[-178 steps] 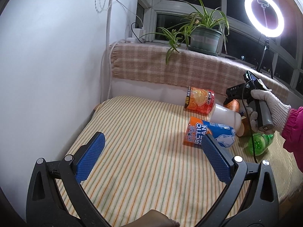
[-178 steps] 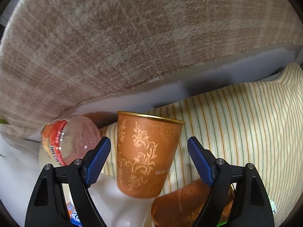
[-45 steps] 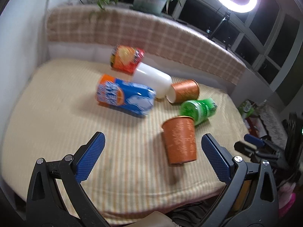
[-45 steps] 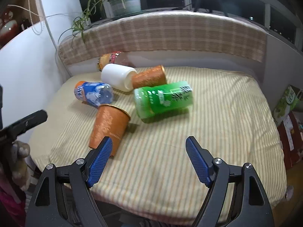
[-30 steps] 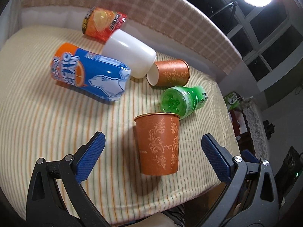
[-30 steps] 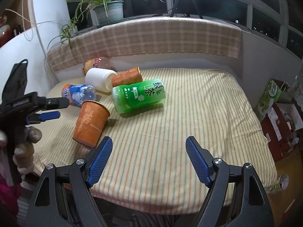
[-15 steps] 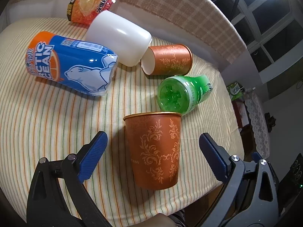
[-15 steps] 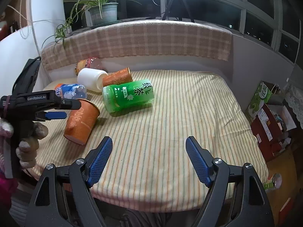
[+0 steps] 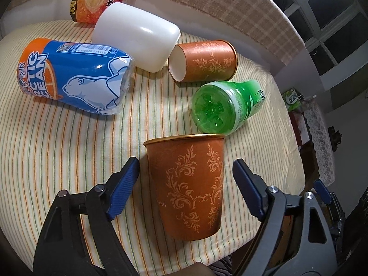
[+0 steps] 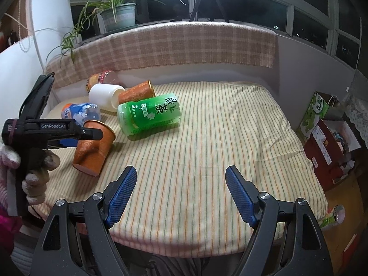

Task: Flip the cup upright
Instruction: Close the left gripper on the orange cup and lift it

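An orange cup with gold scrollwork [image 9: 191, 188] stands on the striped cloth near the front edge, mouth up and leaning a little; it also shows in the right wrist view [image 10: 94, 147]. My left gripper [image 9: 186, 181] is open, a blue pad on each side of this cup with gaps both sides. A second orange cup [image 9: 204, 61] lies on its side further back. My right gripper [image 10: 180, 191] is open and empty, held back over the front edge, right of the cup.
A green bottle [image 9: 223, 105], a blue Arctic Ocean bottle [image 9: 73, 78], a white container [image 9: 138, 36] and an orange-labelled bottle [image 9: 99, 0] lie around the cups. A plaid backrest [image 10: 184, 48] bounds the rear. Boxes [image 10: 326, 128] stand on the floor at right.
My left gripper has moved in around the standing cup and its pads have closed in toward it. My right gripper has drawn back from the cups.
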